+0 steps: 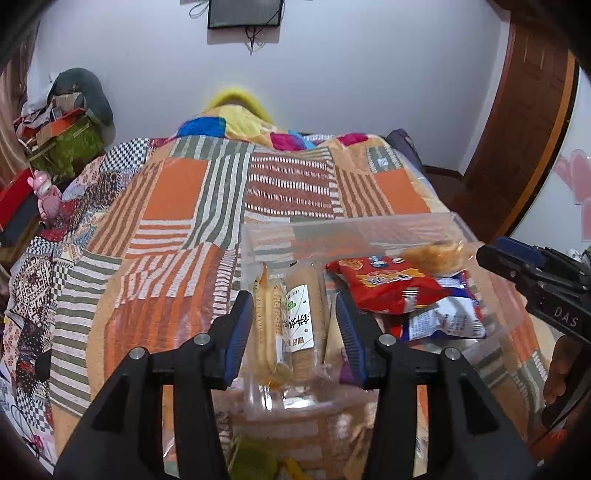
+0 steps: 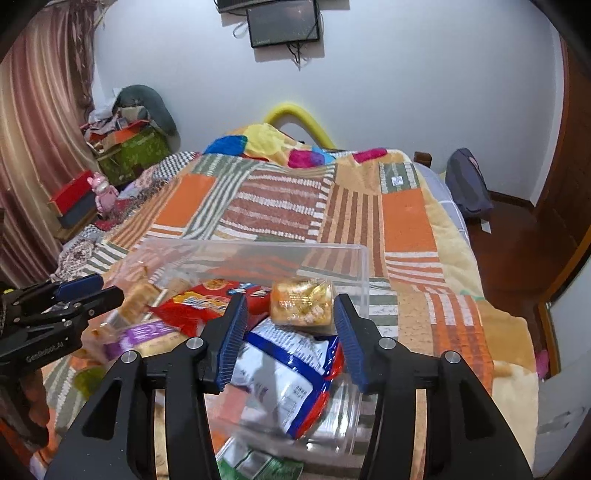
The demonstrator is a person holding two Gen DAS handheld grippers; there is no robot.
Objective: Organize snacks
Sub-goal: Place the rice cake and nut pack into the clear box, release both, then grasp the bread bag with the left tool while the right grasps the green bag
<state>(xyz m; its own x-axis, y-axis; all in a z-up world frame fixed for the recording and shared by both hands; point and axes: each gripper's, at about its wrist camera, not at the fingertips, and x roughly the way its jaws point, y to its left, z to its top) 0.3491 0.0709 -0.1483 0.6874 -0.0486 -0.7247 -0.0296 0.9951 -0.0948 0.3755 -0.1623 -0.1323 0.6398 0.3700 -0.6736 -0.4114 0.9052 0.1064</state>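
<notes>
Left gripper: my left gripper (image 1: 294,314) has its jaws spread, hanging above the left end of the clear bin (image 1: 255,236); nothing is pinched between the blue pads (image 1: 238,332).
Under the left tool: a clear-wrapped bread pack (image 1: 295,321) lies lengthwise between the two fingers, inside the bin, with a purple-labelled pack (image 2: 147,338) just beside it.
Right gripper: my right gripper (image 2: 291,314) is also spread wide and holds nothing; it sits over the right half of the bin.
Under the right tool: a blue-and-white bag (image 2: 288,369) lies between the fingers, its near end riding up against the bin's near wall. A small clear pack of golden snacks (image 2: 301,306) rests just past the fingertips, and a red bag (image 2: 207,299) lies to its left, partly under it.
Near clutter: green and yellow wrappers (image 2: 258,467) lie on the bed in front of the bin, below both tools; they are too blurred to name.
Bin edges: the far wall (image 2: 258,254) stands upright, and the right wall is close to my right finger.
Open room: the striped patchwork blanket (image 1: 177,192) runs flat and bare beyond and left of the bin.
Bed edge: on the right the blanket drops to a dark floor (image 2: 509,251), near a grey bag (image 2: 467,184).
Far side: a pink toy (image 2: 103,192), a red box (image 2: 72,192) and a heap of boxes and cloth (image 2: 129,136) crowd the far left by the curtain (image 2: 40,122); a dark screen (image 2: 282,22) hangs on the wall.
</notes>
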